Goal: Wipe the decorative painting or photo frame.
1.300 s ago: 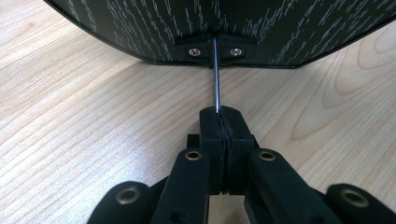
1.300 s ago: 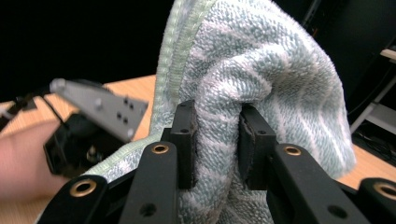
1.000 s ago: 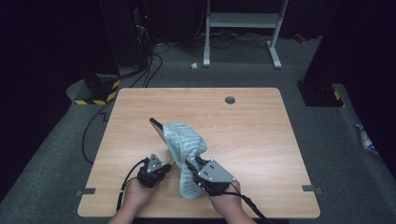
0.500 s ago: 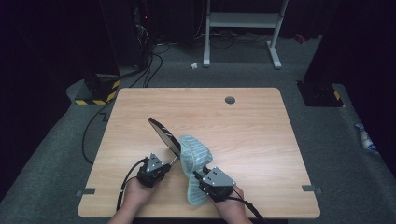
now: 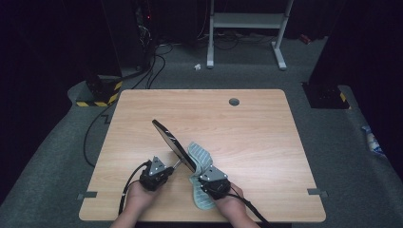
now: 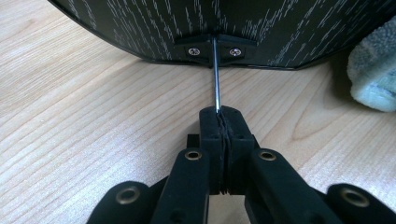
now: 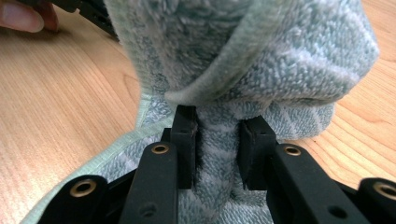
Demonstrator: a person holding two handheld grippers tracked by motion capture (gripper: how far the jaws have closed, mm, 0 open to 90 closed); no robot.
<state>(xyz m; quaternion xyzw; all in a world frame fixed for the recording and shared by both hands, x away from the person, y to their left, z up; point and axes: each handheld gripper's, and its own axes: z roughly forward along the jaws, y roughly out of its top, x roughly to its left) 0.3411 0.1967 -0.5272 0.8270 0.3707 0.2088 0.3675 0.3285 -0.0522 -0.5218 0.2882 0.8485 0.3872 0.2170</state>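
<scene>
Both hands are working low at the desk's [image 5: 266,123] six o'clock edge.

The left gripper [image 5: 157,172] is clamping its fingers on the black paddle's [image 5: 173,145] thin metal stem, angling it toward eleven o'clock. The right gripper [image 5: 212,182] is pinching the striped towel [image 5: 199,156], just beside the paddle; open desk is lying toward twelve and three o'clock.

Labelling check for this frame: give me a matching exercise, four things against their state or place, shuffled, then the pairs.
Things:
1. left gripper
2. right gripper
3. pan
4. grommet

States:
A. tilted up on edge, dark, by the towel
B. shut on a thin metal rod
C. set in the table near its far edge
D. shut on bunched green cloth

Pairs: 1-B, 2-D, 3-A, 4-C
</scene>
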